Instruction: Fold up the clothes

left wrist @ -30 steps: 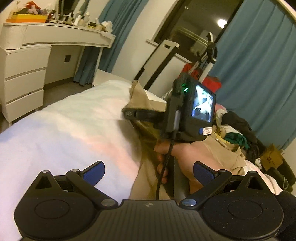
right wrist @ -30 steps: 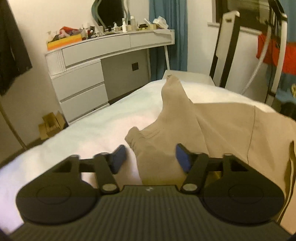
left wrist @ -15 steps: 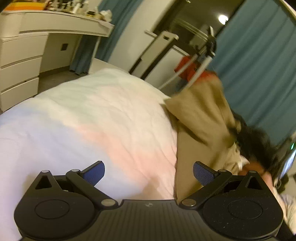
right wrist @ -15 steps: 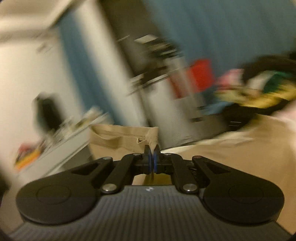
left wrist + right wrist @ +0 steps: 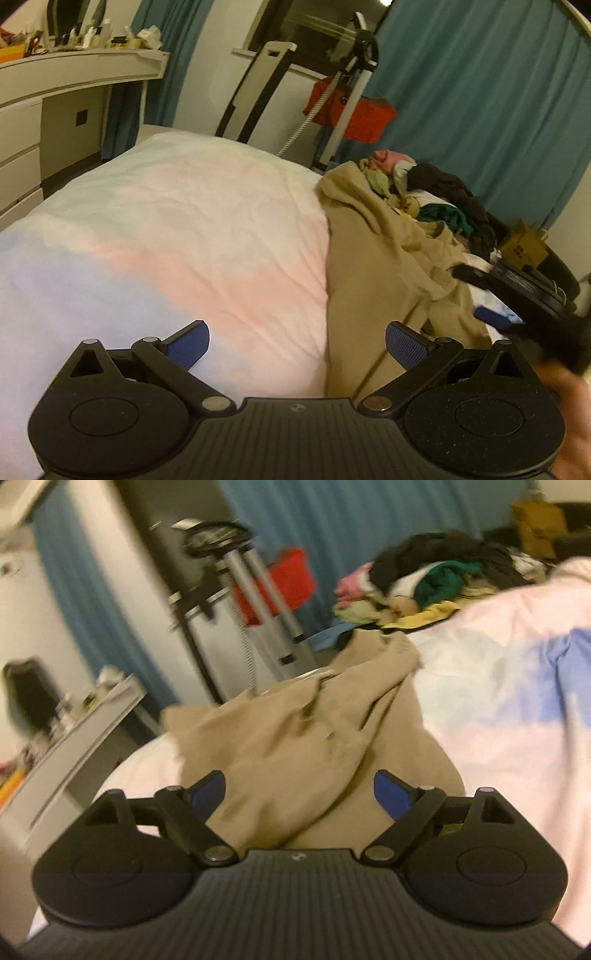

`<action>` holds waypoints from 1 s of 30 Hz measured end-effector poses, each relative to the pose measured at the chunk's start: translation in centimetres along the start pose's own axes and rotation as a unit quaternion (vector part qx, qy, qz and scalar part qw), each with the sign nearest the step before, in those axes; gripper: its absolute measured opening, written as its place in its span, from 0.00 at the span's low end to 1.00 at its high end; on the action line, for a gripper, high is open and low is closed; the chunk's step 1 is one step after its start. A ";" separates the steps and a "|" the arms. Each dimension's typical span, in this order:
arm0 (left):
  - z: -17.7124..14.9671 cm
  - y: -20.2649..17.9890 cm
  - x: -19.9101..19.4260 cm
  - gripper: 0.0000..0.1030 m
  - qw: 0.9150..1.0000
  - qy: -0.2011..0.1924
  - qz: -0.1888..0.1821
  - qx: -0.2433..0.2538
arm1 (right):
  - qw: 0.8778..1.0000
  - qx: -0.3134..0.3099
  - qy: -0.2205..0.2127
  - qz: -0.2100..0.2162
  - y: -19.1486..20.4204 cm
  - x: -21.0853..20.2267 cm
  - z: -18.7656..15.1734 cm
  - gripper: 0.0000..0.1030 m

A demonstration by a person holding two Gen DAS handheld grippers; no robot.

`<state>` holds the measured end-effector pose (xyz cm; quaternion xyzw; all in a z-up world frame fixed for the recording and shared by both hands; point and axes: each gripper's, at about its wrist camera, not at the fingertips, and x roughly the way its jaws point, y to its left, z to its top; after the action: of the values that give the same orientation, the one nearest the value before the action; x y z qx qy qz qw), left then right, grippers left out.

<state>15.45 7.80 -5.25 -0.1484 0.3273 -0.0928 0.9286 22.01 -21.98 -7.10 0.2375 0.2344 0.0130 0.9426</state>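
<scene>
Tan garment [image 5: 373, 258] heaped in loose folds on a bed [image 5: 184, 229] with a pale pink and blue cover, lying along the 3 o'clock side of the left wrist view and filling the middle of the right wrist view [image 5: 295, 731]. Beyond it, toward 1 o'clock in the left view, a pile of mixed clothes [image 5: 436, 192] in black, green, pink and yellow. Left gripper [image 5: 297, 345] spread wide over bare bed cover, blue pads [image 5: 186, 345] apart, nothing between them; edge of the garment just inside the 3 o'clock pad. Right gripper [image 5: 299, 794] opening, jaws wide, a fold of the garment lying between the pads but not pressed by either. Same gripper [image 5: 495, 317] seen at 3 o'clock in the left view, dark body over the garment, hand [image 5: 569, 398] at 4 o'clock. White dresser [image 5: 55, 96] at 10 o'clock, blue curtain [image 5: 480, 92] at 1 o'clock, red bag [image 5: 351, 110] at 12 o'clock on a metal stand. Right view blurred.
</scene>
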 end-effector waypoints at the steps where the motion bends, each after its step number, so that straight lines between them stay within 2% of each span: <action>1: 0.0 -0.2 -0.2 0.99 1.000 0.001 -0.001 0.004 | 1.000 -0.004 0.005 0.006 0.1 -2.0 -0.5 0.86; 4: 0.0 -0.8 -0.9 0.98 1.000 0.003 -0.004 0.017 | 1.000 -0.011 0.021 0.013 0.1 -8.3 -2.9 0.86; 7: -0.2 -1.7 -1.9 0.97 0.999 0.016 -0.010 0.034 | 0.999 0.004 0.045 0.000 -0.5 -13.4 -5.2 0.86; 10: -0.4 -2.6 -3.6 0.95 0.998 0.025 -0.010 0.062 | 0.998 0.036 0.050 -0.012 -1.5 -17.3 -7.5 0.86; 12: -0.7 -2.6 -4.7 0.95 0.997 0.037 -0.014 0.060 | 0.996 0.062 0.055 -0.019 -2.2 -18.8 -8.8 0.86; 15: -1.5 -1.6 -6.1 0.95 0.997 0.067 -0.019 0.033 | 0.993 0.099 0.070 -0.002 -2.9 -19.4 -9.8 0.86; 17: -2.1 -0.4 -6.8 0.95 0.996 0.088 -0.009 0.011 | 0.992 0.103 0.067 0.010 -2.8 -19.7 -9.7 0.86; 20: -3.0 1.6 -7.5 0.95 0.992 0.117 0.037 -0.024 | 0.993 0.101 0.059 0.022 -2.6 -20.4 -9.5 0.86; 22: -3.5 3.5 -7.6 0.93 0.986 0.144 0.053 -0.071 | 0.992 0.104 0.063 0.026 -2.8 -20.6 -9.6 0.86; 25: -4.6 5.7 -7.9 0.80 0.973 0.174 0.066 -0.137 | 0.991 0.113 0.070 0.026 -3.4 -20.5 -9.9 0.86; 28: -5.4 6.3 -8.6 0.63 0.966 0.186 0.084 -0.159 | 0.990 0.128 0.065 0.016 -4.1 -20.5 -9.8 0.86; 30: -5.6 6.6 -9.1 0.56 0.964 0.184 0.094 -0.168 | 0.987 0.146 0.061 0.019 -4.7 -20.5 -9.7 0.86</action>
<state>5.44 15.24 -6.36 -0.2510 0.5156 0.0253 0.8189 -0.97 -24.67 -7.89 0.3753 0.2863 0.0107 0.8815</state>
